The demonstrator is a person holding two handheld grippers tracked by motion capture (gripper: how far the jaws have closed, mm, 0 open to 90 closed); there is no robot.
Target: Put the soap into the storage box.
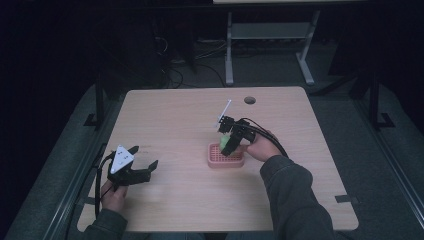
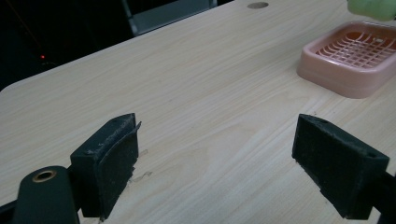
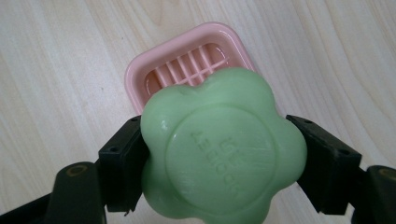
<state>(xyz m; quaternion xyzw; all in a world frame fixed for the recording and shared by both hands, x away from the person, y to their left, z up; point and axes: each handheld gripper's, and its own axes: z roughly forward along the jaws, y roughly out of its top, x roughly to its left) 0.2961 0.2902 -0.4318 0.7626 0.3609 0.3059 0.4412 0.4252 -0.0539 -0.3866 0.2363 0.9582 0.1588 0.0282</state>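
From above, my right gripper (image 1: 231, 138) covers most of the soap (image 1: 225, 140), so only a sliver of green shows there. In the right gripper view the soap (image 3: 222, 151) hides the near part of the dish (image 3: 140, 70), its lower edge is cut off, and the raised lettering on its face is too faint for me to read. In my left gripper view the soap (image 2: 373, 8) is cut off at the top right corner.

My right jaws are clamped on the flower-shaped soap, one pad on each side, holding it just above the pink dish (image 1: 225, 162) near the middle of the table (image 1: 190, 115). My left gripper (image 1: 135, 167) hovers at the near left, jaws spread wide, holding nothing, well apart from the dish (image 2: 348, 74).
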